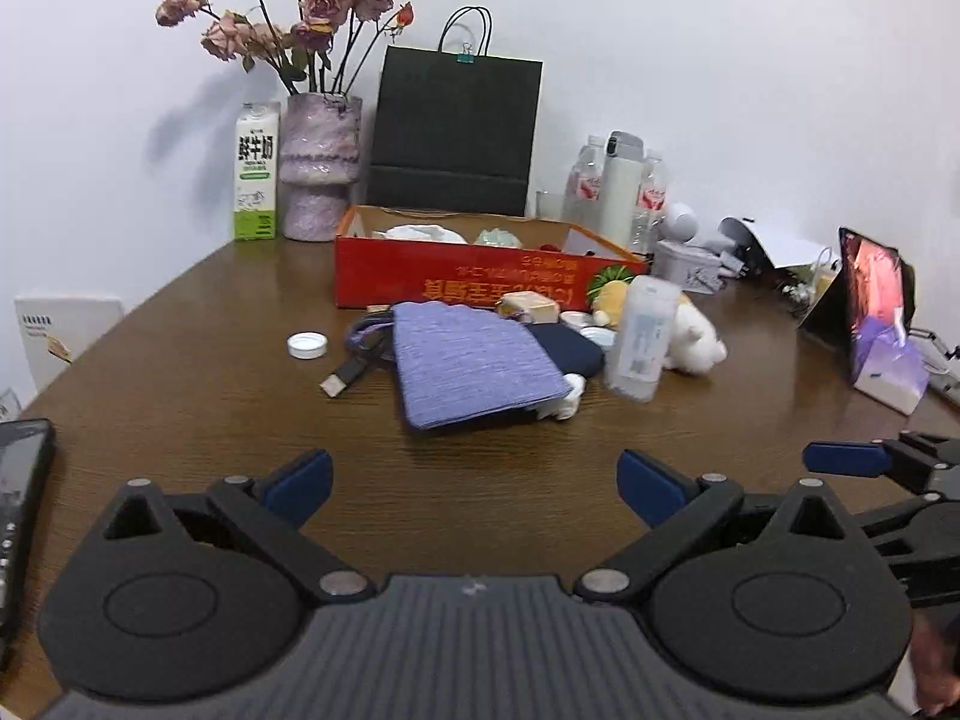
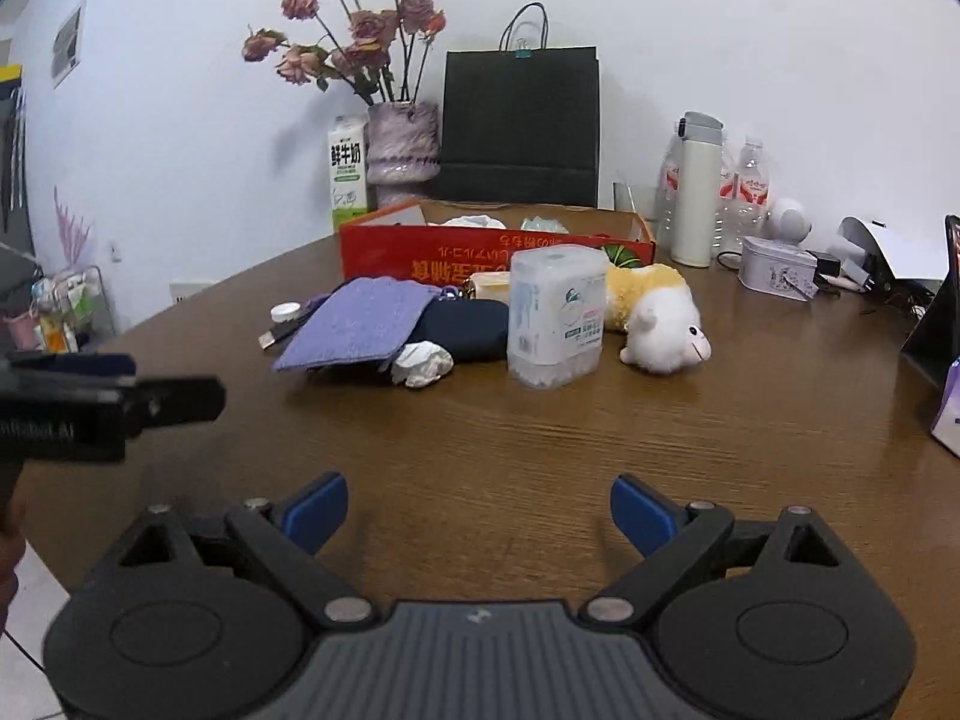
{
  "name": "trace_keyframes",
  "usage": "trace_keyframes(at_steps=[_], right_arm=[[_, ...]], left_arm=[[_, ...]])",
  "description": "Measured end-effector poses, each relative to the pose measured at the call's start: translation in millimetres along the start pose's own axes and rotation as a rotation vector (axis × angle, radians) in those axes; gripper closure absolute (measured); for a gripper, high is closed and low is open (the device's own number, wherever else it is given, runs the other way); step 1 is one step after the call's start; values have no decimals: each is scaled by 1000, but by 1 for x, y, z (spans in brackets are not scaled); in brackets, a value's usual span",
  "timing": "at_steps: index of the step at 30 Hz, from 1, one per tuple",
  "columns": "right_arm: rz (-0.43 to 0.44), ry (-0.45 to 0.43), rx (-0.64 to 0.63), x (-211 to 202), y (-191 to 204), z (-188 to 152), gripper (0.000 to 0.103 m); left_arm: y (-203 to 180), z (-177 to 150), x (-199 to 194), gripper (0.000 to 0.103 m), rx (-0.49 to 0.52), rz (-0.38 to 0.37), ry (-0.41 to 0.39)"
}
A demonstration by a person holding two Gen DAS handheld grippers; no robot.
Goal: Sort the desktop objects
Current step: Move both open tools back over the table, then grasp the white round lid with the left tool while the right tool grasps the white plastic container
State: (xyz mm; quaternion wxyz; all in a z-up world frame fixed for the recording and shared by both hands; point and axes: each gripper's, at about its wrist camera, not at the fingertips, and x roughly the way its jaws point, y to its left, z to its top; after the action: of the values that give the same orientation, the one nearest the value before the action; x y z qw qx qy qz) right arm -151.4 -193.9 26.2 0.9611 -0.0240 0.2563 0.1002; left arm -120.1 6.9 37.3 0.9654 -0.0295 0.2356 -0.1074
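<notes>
A pile of loose objects lies mid-table in front of a red cardboard box [image 1: 480,279] [image 2: 408,252]: a purple cloth pouch [image 1: 474,366] [image 2: 360,324], a dark blue pouch [image 1: 570,348] [image 2: 468,330], a crumpled white tissue [image 2: 423,363], a clear cotton-swab box [image 1: 641,339] [image 2: 555,315], a white and yellow plush sheep [image 2: 660,318] [image 1: 696,339], a USB cable [image 1: 354,369] and a white cap [image 1: 306,345]. My left gripper [image 1: 474,483] is open and empty, short of the pile. My right gripper [image 2: 479,507] is open and empty, also short of it.
At the back stand a milk carton [image 1: 257,174], a vase of dried roses [image 1: 321,165], a black paper bag [image 1: 456,132], a white flask [image 2: 696,192] and water bottles. A phone [image 1: 18,498] lies at the left edge, a tablet [image 1: 873,294] at the right.
</notes>
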Motion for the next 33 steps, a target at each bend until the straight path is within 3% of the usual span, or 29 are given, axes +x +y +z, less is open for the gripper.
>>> trace_keyframes(at_steps=[5,9,13,22,24,25,27,29,33], right_arm=[[-25,-19,38,7,-13,15,8],[-52,-41,52,22,-26,35,8],[-76,-52,55,51,-34,57,8],[-84,-46,84,119,-36,90,9],[-79,-36,80,130,-33,93,9],[-84,-37,75,134,-32,93,10],[-112,-32,66,139,-29,94,21],[-136,-13,81,141,-33,93,41],[-152,-3,109,132,-46,90,42]], left_arm=[[11,14,10,1,12,27,-12],[44,48,42,4,-20,142,23],[78,71,94,28,-73,180,70],[110,82,178,39,-118,191,163],[110,85,183,53,-106,189,162],[109,85,185,73,-87,187,188],[108,82,185,74,-80,170,205],[104,77,181,74,-59,170,195],[102,75,172,74,-89,156,194]])
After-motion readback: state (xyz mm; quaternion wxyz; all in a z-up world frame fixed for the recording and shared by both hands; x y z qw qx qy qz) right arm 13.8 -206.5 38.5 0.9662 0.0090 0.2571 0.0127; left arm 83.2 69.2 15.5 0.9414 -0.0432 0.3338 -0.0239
